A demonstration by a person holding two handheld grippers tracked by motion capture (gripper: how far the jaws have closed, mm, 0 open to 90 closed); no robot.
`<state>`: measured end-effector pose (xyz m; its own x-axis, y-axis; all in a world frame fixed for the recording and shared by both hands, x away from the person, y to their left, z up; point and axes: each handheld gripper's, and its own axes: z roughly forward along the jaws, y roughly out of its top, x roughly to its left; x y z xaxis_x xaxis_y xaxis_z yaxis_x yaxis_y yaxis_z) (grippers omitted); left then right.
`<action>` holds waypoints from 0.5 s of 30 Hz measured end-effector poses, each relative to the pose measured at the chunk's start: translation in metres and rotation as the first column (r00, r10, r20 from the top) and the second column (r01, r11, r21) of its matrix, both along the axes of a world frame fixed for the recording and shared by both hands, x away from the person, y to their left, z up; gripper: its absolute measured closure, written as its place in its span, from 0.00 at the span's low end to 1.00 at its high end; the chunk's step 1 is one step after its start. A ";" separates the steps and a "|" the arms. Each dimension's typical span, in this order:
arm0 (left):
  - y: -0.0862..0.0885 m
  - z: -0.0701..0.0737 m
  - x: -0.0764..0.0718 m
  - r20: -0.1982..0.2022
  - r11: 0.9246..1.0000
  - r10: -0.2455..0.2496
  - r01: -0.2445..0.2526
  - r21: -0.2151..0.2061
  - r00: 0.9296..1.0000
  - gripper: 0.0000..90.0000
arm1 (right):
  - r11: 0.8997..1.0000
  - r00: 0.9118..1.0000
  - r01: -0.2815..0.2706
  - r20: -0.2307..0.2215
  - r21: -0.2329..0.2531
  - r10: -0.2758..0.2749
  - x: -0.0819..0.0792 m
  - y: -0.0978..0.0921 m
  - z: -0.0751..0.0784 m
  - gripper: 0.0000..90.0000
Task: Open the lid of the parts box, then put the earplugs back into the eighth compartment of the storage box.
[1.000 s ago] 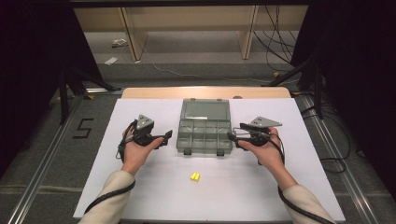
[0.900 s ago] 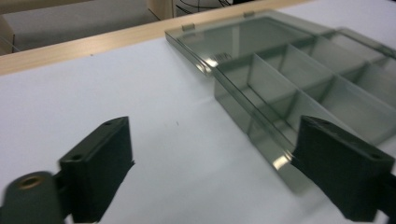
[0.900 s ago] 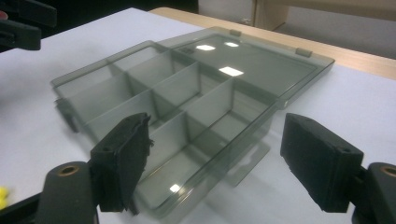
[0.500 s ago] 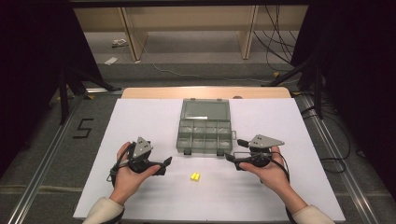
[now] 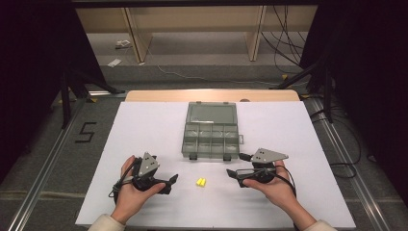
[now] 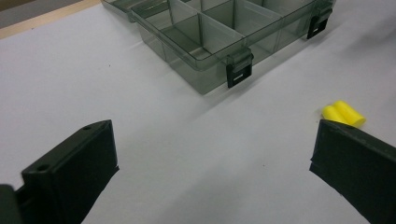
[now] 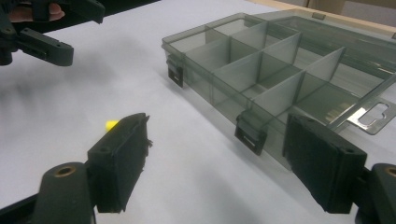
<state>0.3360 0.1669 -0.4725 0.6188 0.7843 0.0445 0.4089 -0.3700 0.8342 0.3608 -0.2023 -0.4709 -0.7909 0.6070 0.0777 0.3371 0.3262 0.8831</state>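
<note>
Left claw [image 5: 169, 183] rests low on the white counter [image 5: 144, 130], released, its two black jaws spread wide with nothing between them; the yellow piece [image 5: 200, 182] lies just beyond its right jaw tip, flat on the counter and apart from both claws. Right claw [image 5: 235, 173] is likewise released and empty, jaws parted, with the same yellow piece [image 7: 111, 124] just past its left jaw and the left claw [image 7: 70, 28] facing it farther off. Ahead of both claws stands the grey compartment box [image 5: 211, 139], its lid folded back flat away from the person so that every cell is open from above; the cells look empty, and the two front latches [image 6: 239, 74] hang loose toward the claws. Spread jaws held near counter height on either side of the yellow piece [image 6: 343, 113] suggest a readiness to pinch it, most likely for placing in a near cell.
</note>
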 end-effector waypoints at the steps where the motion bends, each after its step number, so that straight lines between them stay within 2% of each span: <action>1: 0.000 0.000 0.000 0.003 1.000 0.001 -0.001 0.003 1.000 0.00 | 1.000 1.000 -0.003 -0.002 0.004 0.003 -0.001 0.000 -0.001 0.26; 8: -0.001 0.001 0.001 0.008 1.000 0.000 0.000 -0.011 1.000 0.00 | 1.000 1.000 -0.026 0.005 0.001 0.026 -0.003 0.007 0.000 0.26; 15: -0.003 0.000 0.002 0.009 1.000 -0.006 0.006 -0.007 1.000 0.00 | 0.998 0.998 -0.065 -0.011 -0.018 0.065 -0.006 0.020 -0.004 0.28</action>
<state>0.3376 0.1640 -0.4727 0.6228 0.7811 0.0444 0.3992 -0.3661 0.8406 0.3551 -0.1826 -0.4750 -0.8280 0.5555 0.0756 0.3239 0.3638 0.8734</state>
